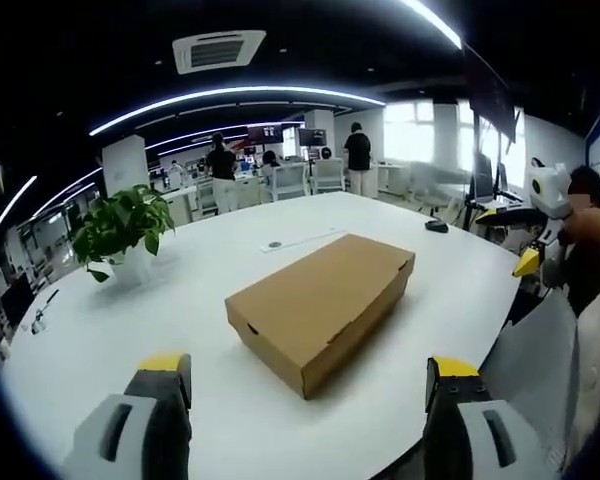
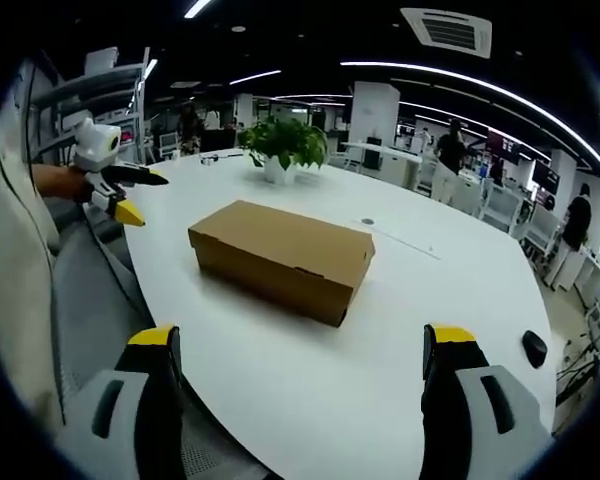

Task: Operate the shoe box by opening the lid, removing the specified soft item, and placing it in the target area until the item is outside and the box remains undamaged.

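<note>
Shoe box (image 1: 322, 308), lid shut, on white table (image 1: 210, 290), well beyond both grippers' wide-spread, empty jaws.

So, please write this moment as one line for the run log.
shoe box: lid closed, on white table | left hand-held gripper: open, empty | right hand-held gripper: open, empty | stage: before contact

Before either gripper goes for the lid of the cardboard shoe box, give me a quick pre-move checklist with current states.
1. Lid of the brown cardboard shoe box closed and flat: ok.
2. Box undamaged: ok on visible sides.
3. Left gripper open, empty: ok.
4. Right gripper open, empty: ok.
5. White table bare around the box; potted green plant and small black object stand apart: ok.
6. Soft item inside: cannot tell.
</note>
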`<act>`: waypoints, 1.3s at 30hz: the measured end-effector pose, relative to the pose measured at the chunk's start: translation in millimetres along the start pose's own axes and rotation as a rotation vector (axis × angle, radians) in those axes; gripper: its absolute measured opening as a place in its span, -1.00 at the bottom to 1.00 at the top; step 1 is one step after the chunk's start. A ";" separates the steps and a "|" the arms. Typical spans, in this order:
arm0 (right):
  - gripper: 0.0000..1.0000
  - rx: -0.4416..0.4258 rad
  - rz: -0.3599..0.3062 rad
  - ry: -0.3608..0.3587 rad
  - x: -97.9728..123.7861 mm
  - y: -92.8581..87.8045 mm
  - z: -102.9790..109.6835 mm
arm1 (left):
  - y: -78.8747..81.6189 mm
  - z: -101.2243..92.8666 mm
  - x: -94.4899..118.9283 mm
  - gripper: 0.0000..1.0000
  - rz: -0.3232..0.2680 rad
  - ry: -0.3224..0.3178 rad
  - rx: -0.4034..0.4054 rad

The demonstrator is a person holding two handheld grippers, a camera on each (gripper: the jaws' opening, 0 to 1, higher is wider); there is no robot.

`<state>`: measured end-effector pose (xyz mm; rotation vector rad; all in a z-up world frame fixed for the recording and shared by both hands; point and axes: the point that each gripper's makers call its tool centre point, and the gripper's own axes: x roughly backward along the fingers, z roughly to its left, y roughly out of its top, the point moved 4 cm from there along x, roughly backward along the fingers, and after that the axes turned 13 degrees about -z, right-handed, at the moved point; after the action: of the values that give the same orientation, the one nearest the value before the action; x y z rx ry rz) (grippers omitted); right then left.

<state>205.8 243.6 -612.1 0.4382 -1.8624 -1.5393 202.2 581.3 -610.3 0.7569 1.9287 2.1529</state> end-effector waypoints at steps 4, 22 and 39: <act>0.92 0.001 0.001 -0.002 -1.4 1.3 -3.3 | 0.2 -0.6 -2.0 0.99 -0.001 -0.004 0.006; 0.91 0.018 0.018 0.042 -10.1 3.7 -8.3 | 0.7 3.9 -10.8 0.99 0.013 -0.017 -0.009; 0.87 0.003 0.008 0.076 -30.6 0.3 -23.6 | -8.9 3.9 -19.8 0.93 0.039 -0.018 0.001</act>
<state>243.8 245.9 -618.7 0.4836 -1.8064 -1.4947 219.1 577.6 -624.0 0.8179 1.9221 2.1599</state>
